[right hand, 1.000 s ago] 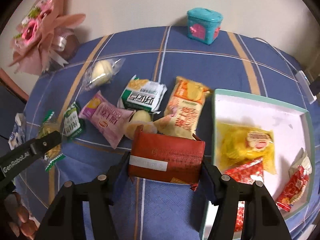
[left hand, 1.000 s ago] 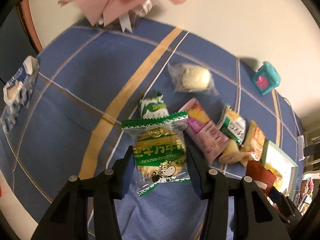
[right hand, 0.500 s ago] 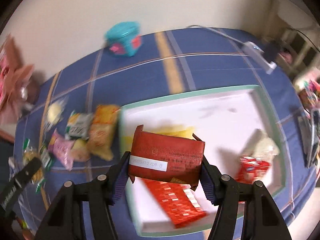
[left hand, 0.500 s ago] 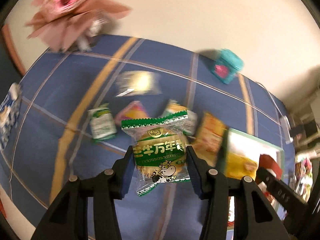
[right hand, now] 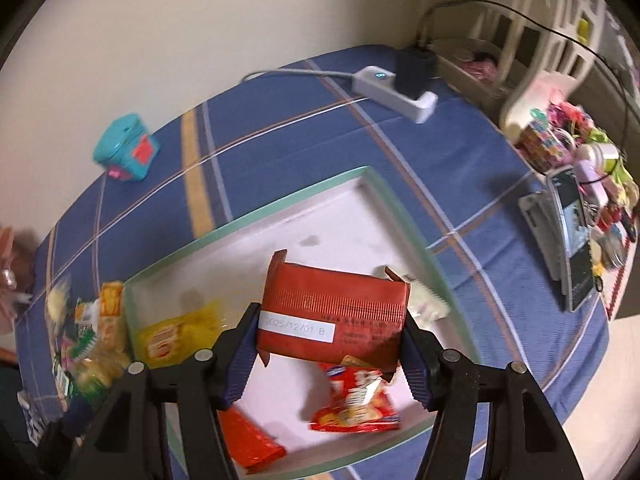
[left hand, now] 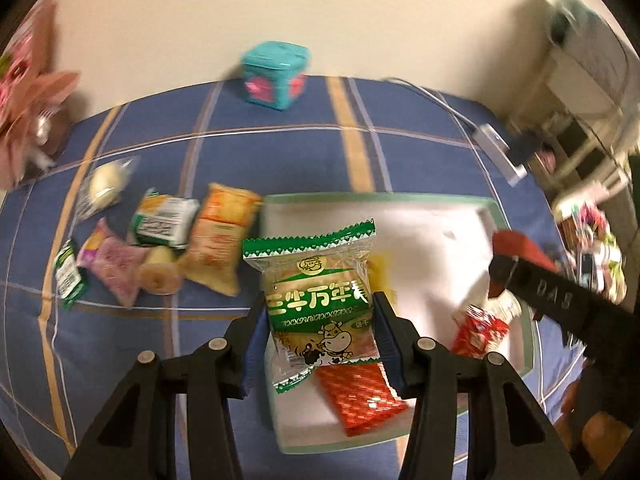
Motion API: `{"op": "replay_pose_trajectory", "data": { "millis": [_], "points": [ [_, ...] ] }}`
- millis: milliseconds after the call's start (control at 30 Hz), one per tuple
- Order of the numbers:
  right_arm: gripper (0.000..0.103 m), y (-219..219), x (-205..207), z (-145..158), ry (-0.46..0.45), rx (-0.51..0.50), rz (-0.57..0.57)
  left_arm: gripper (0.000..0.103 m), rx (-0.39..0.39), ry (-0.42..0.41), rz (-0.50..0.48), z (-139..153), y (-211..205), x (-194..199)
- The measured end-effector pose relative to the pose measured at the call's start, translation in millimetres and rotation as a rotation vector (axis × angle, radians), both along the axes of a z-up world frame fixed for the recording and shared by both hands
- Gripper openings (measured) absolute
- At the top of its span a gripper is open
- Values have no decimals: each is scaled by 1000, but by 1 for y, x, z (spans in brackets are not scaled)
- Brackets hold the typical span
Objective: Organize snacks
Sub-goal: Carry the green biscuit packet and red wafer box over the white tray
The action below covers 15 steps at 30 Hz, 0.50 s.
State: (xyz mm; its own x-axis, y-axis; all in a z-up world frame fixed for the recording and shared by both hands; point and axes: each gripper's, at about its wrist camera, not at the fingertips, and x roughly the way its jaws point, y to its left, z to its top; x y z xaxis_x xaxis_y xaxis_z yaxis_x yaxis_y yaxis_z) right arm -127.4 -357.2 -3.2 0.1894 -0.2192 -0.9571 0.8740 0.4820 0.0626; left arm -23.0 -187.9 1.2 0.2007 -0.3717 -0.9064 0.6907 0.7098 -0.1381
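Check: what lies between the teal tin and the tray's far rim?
Nothing: bare blue plaid cloth between the teal tin and the tray rim. Clearest in the left wrist view.

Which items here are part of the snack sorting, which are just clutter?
Job:
- green biscuit packet in left gripper
- red packet in right gripper
- white tray
- loose snacks on the cloth

Clutter:
- teal box
- power strip
- pink bouquet

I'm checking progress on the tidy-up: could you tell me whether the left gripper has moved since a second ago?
Yes. The left gripper, shut on the green biscuit packet, has swung from above the loose snacks to over the white tray.
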Motion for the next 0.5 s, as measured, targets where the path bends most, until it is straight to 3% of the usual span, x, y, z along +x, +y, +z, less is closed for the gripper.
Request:
{"op": "replay_pose_trajectory", "data": {
  "millis": [500],
  "points": [
    [67,-17,-17,-7,3,31,-5,51,84,-14,-98,-24,-37,-43]
  ]
}}
